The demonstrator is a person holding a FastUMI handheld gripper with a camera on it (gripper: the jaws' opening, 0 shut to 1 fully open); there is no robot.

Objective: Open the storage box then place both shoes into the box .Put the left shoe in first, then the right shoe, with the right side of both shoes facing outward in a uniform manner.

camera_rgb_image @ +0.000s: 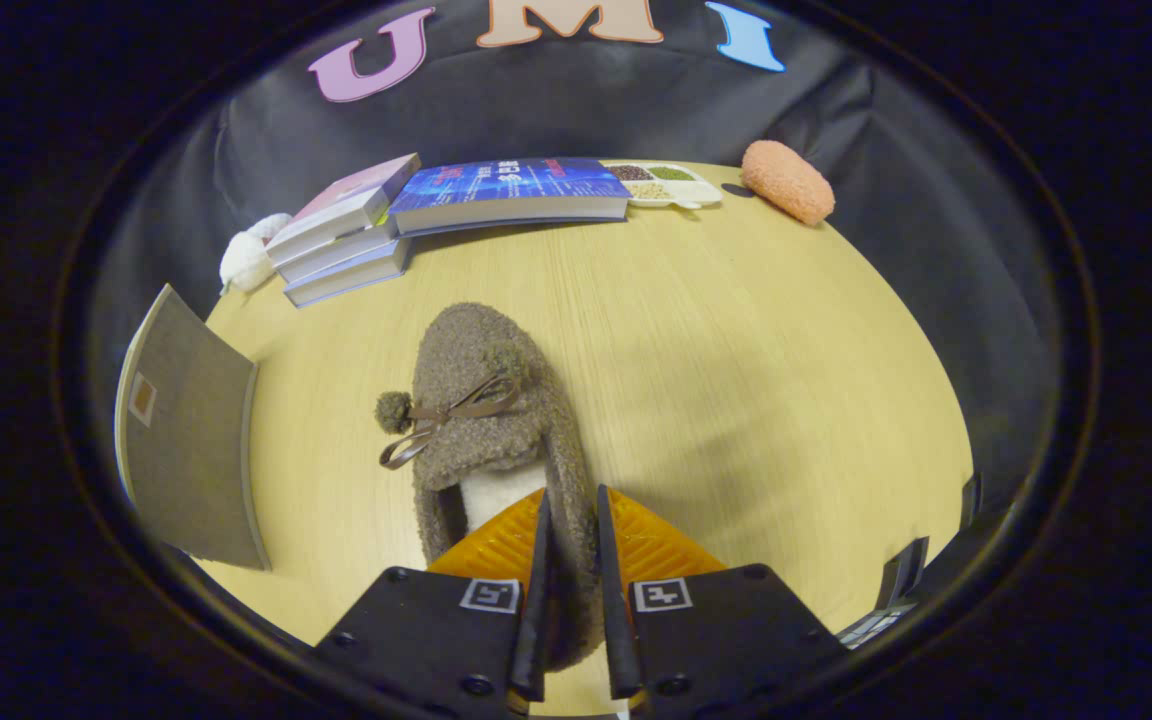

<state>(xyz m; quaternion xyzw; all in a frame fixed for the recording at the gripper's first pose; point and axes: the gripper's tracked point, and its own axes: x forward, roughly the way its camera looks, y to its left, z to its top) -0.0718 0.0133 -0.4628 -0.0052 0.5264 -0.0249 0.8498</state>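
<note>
1. Both fingers of the gripper [572, 520] pinch the right side wall of a fuzzy brown slipper [481, 415] near its heel, one finger inside the opening and one outside.
2. Its toe points ahead of the jaws, and a brown bow [456, 412] with a pompom lies across the top.
3. Left of the jaws stands a grey storage box [186, 430] on the wooden table [736, 350].
4. Far beyond lie stacked books [436, 210], a divided tray [666, 183], and an orange fuzzy item [788, 180].

slipper [481, 420] mid tabletop [736, 380], heel wall between jaws; books [416, 215] 11 o'clock, tray [671, 185] 1 o'clock, box panel [186, 430] 9 o'clock
</note>
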